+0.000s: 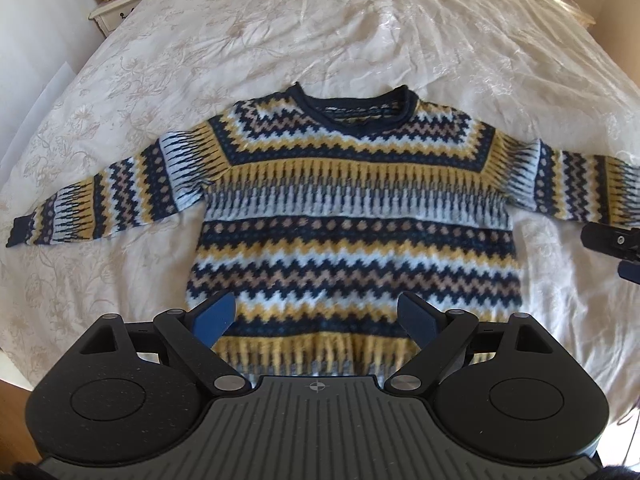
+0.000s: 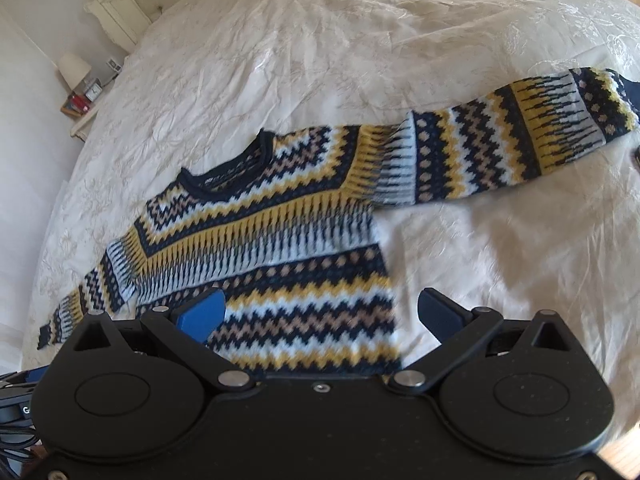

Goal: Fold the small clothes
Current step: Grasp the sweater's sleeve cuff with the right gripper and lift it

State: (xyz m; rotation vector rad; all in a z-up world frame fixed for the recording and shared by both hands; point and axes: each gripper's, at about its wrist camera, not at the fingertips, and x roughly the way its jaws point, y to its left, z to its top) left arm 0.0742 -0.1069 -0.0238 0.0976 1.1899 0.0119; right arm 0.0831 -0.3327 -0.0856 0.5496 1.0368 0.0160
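Note:
A knitted sweater (image 1: 352, 216) in navy, yellow, white and tan zigzag bands lies flat, front up, on the bed, both sleeves spread out sideways. It also shows in the right wrist view (image 2: 280, 240), with its right sleeve (image 2: 520, 140) stretched out. My left gripper (image 1: 316, 320) is open and empty, hovering above the sweater's bottom hem. My right gripper (image 2: 320, 320) is open and empty, above the sweater's lower right corner. Part of the right gripper shows at the right edge of the left wrist view (image 1: 612, 240), near the right sleeve.
The bed is covered by a cream embroidered bedspread (image 1: 360, 32). A bedside table (image 1: 116, 4) with a clock and red items stands at the far left. A headboard (image 2: 120, 4) and a lamp (image 2: 74, 70) show in the right wrist view.

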